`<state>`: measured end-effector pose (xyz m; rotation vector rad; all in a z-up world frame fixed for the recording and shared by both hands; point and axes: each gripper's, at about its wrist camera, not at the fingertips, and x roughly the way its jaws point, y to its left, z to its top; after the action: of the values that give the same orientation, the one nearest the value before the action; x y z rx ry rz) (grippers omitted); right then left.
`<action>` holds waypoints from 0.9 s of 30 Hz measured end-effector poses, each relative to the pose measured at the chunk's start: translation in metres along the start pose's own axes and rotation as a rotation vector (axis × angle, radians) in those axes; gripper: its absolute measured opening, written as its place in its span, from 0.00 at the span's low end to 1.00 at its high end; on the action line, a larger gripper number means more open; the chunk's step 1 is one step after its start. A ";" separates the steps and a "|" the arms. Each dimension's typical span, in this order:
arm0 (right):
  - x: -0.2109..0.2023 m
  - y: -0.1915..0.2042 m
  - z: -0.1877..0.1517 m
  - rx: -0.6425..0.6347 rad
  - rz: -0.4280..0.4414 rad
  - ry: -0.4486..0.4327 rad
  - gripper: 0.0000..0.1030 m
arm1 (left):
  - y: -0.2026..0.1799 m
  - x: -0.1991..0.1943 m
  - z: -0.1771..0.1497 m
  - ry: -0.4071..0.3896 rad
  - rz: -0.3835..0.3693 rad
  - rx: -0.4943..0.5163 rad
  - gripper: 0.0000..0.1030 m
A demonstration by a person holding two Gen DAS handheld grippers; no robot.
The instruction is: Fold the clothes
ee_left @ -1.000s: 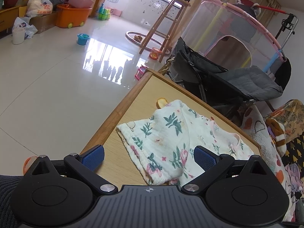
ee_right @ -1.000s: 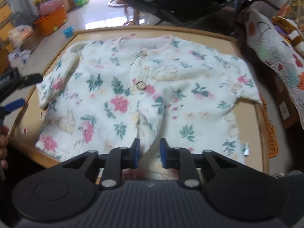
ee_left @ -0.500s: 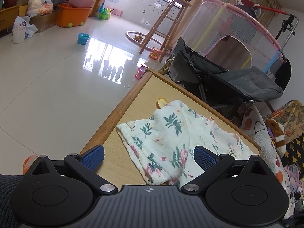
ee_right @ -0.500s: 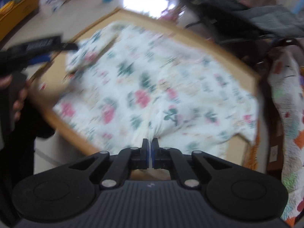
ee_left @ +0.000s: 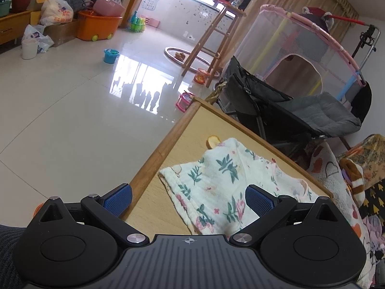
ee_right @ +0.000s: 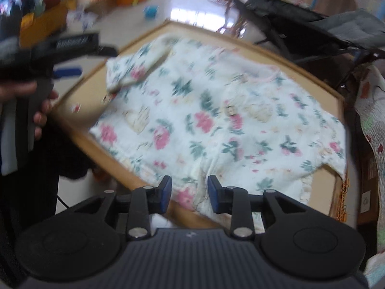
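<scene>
Floral shirt (ee_right: 216, 120) lies flat on counter (ee_right: 324, 187). Right gripper (ee_right: 189, 193) jaws parted at lower-centre hem; left gripper (ee_left: 189, 198) jaws wide over sleeve. Pinch the edges squarely before folding.

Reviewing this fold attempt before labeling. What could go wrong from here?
1. The floral shirt hangs its hem over the table edge near the open right gripper; a tug could slide it off.
2. The small orange object touching the sleeve may get dragged.
3. The left gripper is open, so nothing anchors the fabric.
</scene>
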<state>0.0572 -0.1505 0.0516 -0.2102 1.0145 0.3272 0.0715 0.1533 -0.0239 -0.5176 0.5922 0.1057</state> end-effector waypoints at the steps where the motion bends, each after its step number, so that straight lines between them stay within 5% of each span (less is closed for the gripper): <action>1: -0.005 -0.006 -0.005 0.023 -0.004 -0.033 0.31 | 0.001 0.000 0.001 -0.005 0.003 -0.006 0.98; 8: -0.003 -0.046 -0.042 0.149 -0.114 -0.168 0.32 | -0.003 0.002 0.001 -0.007 0.009 0.032 0.98; 12: 0.010 -0.057 -0.044 0.222 -0.130 -0.138 0.32 | -0.009 0.005 -0.001 -0.003 0.001 0.083 0.96; 18: 0.021 -0.073 -0.049 0.332 -0.086 -0.136 0.32 | -0.002 0.013 0.000 -0.004 0.029 0.031 0.96; 23: 0.025 -0.085 -0.054 0.429 -0.054 -0.145 0.32 | -0.002 0.023 0.006 0.008 0.100 0.025 0.96; 27: 0.026 -0.085 -0.053 0.431 -0.052 -0.155 0.32 | 0.000 0.041 0.011 0.092 0.214 0.027 0.84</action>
<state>0.0582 -0.2420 0.0037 0.1760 0.9013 0.0706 0.1111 0.1568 -0.0392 -0.4332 0.7369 0.2776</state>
